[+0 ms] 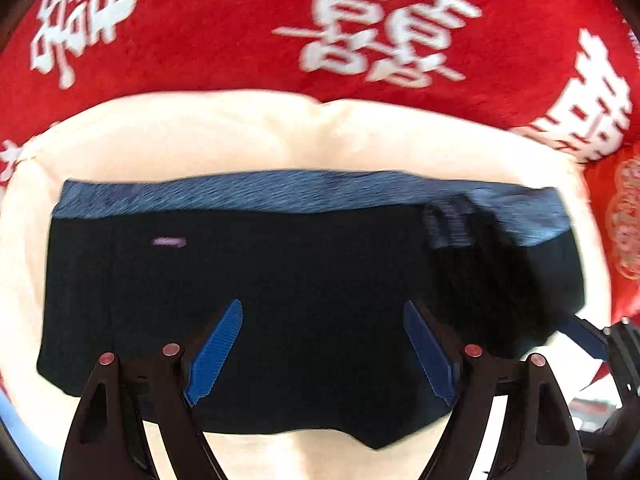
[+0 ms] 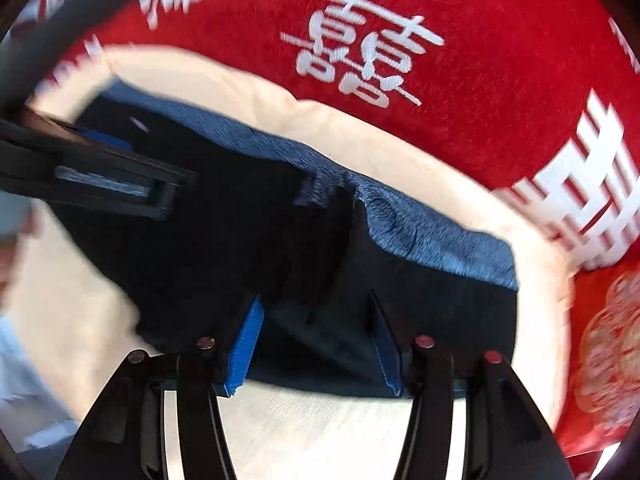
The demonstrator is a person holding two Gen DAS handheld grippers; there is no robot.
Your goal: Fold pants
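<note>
The black pants [image 1: 304,280] with a blue-grey waistband [image 1: 280,192] lie folded in a compact block on a cream cushion [image 1: 240,132]. My left gripper [image 1: 322,312] hovers over the near half of the pants, fingers wide open and empty. In the right wrist view the pants [image 2: 280,240] lie slantwise, waistband [image 2: 420,232] on the far side. My right gripper [image 2: 316,300] is open over their near right edge, holding nothing. The left gripper also shows in the right wrist view [image 2: 92,172] at the left, over the pants. Both views are blurred.
A red blanket with white characters [image 1: 360,20] lies beyond the cream cushion and around it [image 2: 480,80]. The cushion's bare surface [image 2: 320,432] shows in front of the pants. A pale blurred shape [image 2: 16,240] sits at the left edge.
</note>
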